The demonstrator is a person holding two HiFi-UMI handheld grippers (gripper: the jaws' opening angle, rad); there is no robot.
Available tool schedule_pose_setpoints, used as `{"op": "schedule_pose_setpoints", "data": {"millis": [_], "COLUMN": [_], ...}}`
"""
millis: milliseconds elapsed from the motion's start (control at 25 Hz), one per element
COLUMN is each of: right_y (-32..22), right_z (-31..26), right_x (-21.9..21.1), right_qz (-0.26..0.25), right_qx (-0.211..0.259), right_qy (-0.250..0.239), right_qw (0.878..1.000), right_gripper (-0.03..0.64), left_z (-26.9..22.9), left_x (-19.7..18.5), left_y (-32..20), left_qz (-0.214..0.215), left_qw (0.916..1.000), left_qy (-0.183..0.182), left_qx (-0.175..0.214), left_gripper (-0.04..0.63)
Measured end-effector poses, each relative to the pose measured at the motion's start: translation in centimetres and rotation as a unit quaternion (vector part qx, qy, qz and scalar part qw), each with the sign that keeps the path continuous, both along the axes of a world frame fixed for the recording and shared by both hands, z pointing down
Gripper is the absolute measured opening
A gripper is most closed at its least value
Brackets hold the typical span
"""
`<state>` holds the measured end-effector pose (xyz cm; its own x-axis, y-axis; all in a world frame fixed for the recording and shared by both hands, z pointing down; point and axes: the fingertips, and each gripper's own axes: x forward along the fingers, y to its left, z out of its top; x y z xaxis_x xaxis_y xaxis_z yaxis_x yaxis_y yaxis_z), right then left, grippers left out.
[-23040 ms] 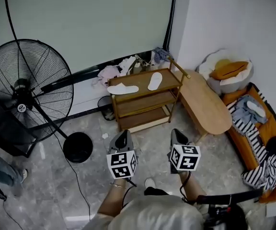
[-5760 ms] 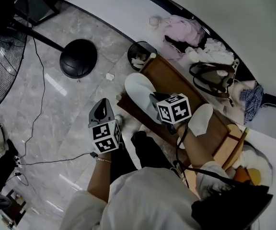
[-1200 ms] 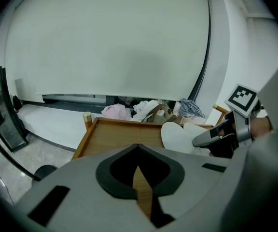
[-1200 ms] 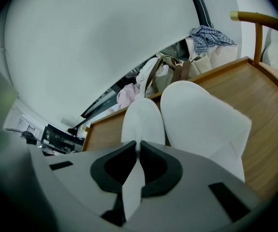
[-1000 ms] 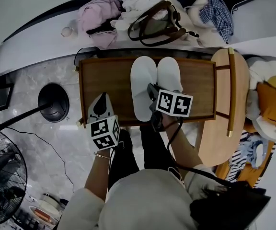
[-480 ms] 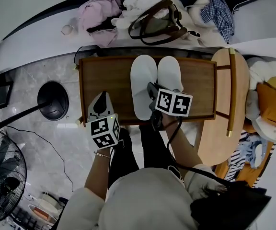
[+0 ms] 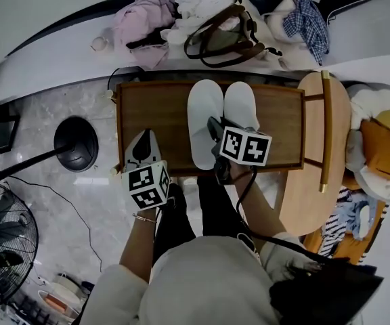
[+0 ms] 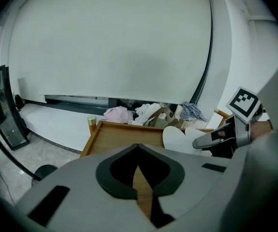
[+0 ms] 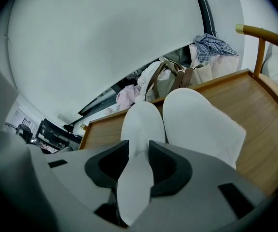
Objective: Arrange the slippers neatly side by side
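Two slippers [image 7: 206, 114] lie side by side, long axes straight ahead of the right hand-held gripper [image 7: 214, 126]; its jaws, just opened, straddle one heel.

Two white slippers [image 7: 205, 124] side by side, touching, flat on wooden rack [image 7: 151, 114]

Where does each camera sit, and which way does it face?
Head view: on the head, steeply down at the wooden rack; arms, left gripper, right gripper show.
Left gripper view: on the left gripper, along its shut jaws, across the rack.
Right gripper view: on the right gripper; its jaws, just opened, straddle one slipper.
All share the slippers.
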<state>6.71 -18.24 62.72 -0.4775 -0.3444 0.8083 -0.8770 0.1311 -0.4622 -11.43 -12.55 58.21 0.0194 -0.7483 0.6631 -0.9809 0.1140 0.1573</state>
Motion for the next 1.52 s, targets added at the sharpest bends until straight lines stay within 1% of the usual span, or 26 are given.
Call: {"op": "schedule_pose_setpoints", "data": {"millis": [240, 480, 720, 1000, 1120, 1360, 1520], "right_y": [0.1, 0.3, 0.9, 1.9, 2.5, 3.3, 3.3], "right_z": [-1.3, -3.3, -6.0, -9.8, -11.3, -14.6, -17.0], "right_x": [-0.1, 0.9, 1.7, 2.2, 2.5, 3.3, 4.3], "right_qz": [-0.007, -0.009, -0.005, -0.006, -0.005, -0.002, -0.002], "right_qx": [0.017, 0.04, 0.067, 0.111, 0.129, 0.174, 0.211], "right_qy": [0.012, 0.029, 0.03, 0.027, 0.033, 0.042, 0.062], "right_qw": [1.0, 0.999, 0.997, 0.993, 0.991, 0.984, 0.975], "right_gripper": [0.147, 0.149, 0.147, 0.147, 0.147, 0.144, 0.112], "left_z": [-0.9, -2.4, -4.7, -7.9, -9.3, -12.6, -14.4], "left_x": [-0.6, -0.5, 0.0, 1.3, 1.8, 2.3, 2.2], "left_y": [0.3, 0.4, 0.3, 0.4, 0.7, 0.9, 0.6], "left_qz": [-0.004, -0.004, 0.01, 0.031, 0.042, 0.06, 0.067], "left_qw": [1.0, 0.9997, 0.9986, 0.9965, 0.9955, 0.9912, 0.9879], "left_qy": [0.001, 0.004, 0.006, 0.006, 0.005, -0.001, -0.006], "left_qx": [0.008, 0.025, 0.052, 0.078, 0.085, 0.118, 0.139], "left_gripper": [0.008, 0.008, 0.008, 0.008, 0.008, 0.008, 0.008]}}
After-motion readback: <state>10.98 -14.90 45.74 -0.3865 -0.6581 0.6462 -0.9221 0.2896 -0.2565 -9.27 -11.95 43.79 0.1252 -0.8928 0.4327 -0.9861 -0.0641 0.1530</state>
